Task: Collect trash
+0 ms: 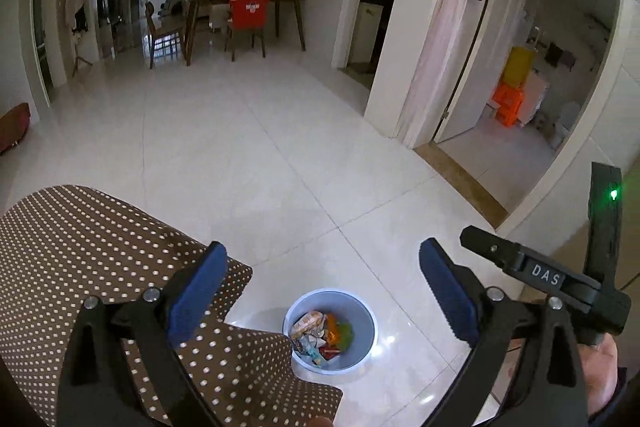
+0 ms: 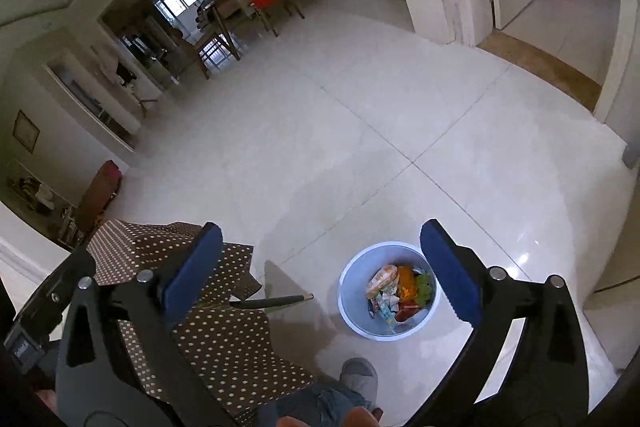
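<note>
A pale blue bin (image 1: pixel 370 323) stands on the white tile floor beside a table with a brown polka-dot cloth (image 1: pixel 80 247). It holds several wrappers (image 1: pixel 322 335), orange, green and red. My left gripper (image 1: pixel 320 291) is open and empty, high above the bin. The right gripper's body (image 1: pixel 560 283) shows at the right of the left wrist view. In the right wrist view the bin (image 2: pixel 352 295) with its wrappers (image 2: pixel 400 291) lies below my right gripper (image 2: pixel 320 271), which is open and empty. The polka-dot cloth (image 2: pixel 224 339) is at the lower left.
A dark table leg (image 2: pixel 272 303) sticks out near the bin. The person's grey slipper (image 2: pixel 358 377) is on the floor in front. A dining table with chairs (image 1: pixel 240 23) stands far back. An open doorway (image 1: pixel 532 107) is at the right.
</note>
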`<state>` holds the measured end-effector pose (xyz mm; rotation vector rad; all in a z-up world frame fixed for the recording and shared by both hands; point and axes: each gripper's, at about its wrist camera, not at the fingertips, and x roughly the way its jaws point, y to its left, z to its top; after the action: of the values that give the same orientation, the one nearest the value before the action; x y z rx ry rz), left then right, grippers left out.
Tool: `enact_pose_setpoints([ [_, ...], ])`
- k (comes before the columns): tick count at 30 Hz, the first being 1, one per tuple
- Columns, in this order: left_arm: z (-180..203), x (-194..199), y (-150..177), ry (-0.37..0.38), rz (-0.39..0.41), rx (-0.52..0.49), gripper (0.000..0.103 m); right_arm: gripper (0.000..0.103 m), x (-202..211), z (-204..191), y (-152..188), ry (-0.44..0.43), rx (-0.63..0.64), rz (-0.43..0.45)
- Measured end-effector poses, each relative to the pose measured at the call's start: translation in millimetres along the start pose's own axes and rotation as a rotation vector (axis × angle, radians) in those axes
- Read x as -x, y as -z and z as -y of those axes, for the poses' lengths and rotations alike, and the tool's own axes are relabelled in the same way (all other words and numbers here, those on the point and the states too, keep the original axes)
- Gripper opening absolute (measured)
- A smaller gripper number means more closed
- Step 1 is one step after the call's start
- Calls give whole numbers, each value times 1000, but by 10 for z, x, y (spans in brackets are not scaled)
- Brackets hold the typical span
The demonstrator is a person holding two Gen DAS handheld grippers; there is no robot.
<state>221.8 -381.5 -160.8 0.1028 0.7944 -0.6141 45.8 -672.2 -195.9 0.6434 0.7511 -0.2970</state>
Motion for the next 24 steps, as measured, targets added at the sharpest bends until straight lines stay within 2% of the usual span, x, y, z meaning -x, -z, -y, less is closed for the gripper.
enact_pose_setpoints([
  [7, -175, 719, 17, -33, 97, -15, 97, 97, 524, -564, 5, -27, 59, 74],
  [12, -384, 1280, 100, -150, 170, -17, 97, 97, 899, -1103, 101, -12, 138, 122],
  [14, -480, 1517, 144, -248, 186, -18, 97, 97, 1089, -1372, 180, -17, 186, 148],
  [16, -594, 1772, 182, -300, 204, -2, 98, 97, 1264, -1609, 255, -17, 234, 176],
  [24, -993, 2773, 350, -389, 297, 96, 98, 97, 1921, -2366, 575, -24, 393, 286],
])
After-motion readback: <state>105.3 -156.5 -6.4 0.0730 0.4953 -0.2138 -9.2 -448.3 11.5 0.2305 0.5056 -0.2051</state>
